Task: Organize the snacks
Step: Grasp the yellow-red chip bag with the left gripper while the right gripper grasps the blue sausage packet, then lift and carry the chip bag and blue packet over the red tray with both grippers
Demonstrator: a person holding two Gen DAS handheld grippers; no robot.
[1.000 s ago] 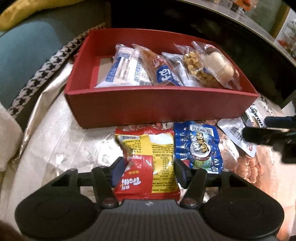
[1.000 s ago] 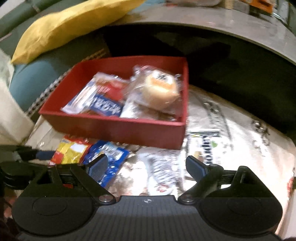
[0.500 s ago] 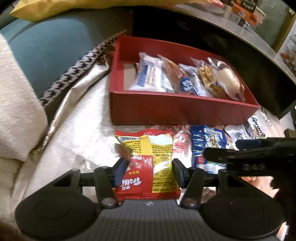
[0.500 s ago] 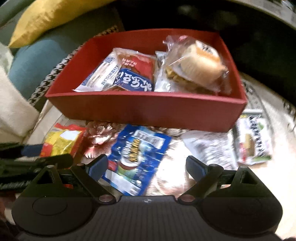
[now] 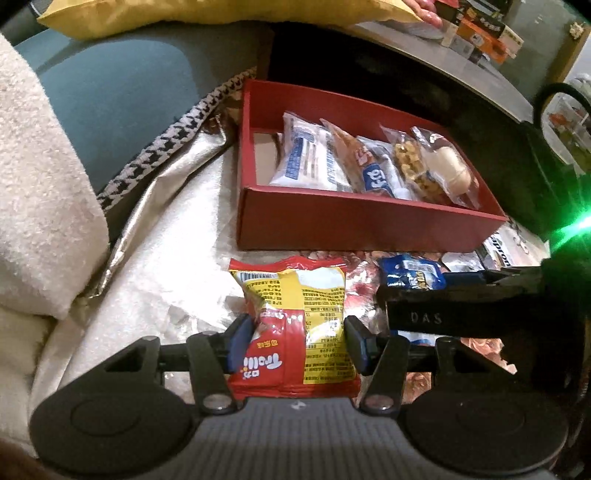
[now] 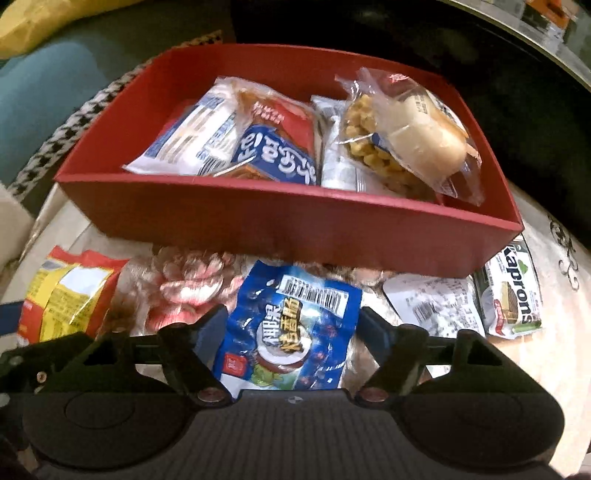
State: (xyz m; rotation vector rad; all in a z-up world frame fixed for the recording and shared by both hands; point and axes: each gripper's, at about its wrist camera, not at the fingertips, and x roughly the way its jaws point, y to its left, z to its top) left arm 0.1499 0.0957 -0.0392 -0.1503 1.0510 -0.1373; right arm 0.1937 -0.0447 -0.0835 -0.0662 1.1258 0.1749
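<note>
A red box (image 5: 362,221) (image 6: 258,225) holds several wrapped snacks, among them a bun in clear wrap (image 6: 417,136). My left gripper (image 5: 297,341) is shut on a red and yellow Trolli bag (image 5: 295,317), which also shows at the left of the right wrist view (image 6: 62,291). My right gripper (image 6: 290,332) stands open around a blue snack bag (image 6: 291,328) lying on the cloth in front of the box; its fingers sit at the bag's two sides. The right gripper's body crosses the left wrist view (image 5: 461,310), partly hiding the blue bag (image 5: 410,275).
A white packet (image 6: 439,304) and a green and white Kaprons wafer pack (image 6: 511,295) lie right of the blue bag. A cream blanket (image 5: 37,206), a teal cushion (image 5: 122,96) and a yellow pillow (image 5: 184,14) lie left and behind. Shiny embroidered cloth (image 5: 166,280) covers the surface.
My right gripper moved left and down until its open fingers straddle the blue bag. My left gripper closed onto the Trolli bag and drew back left from the box.
</note>
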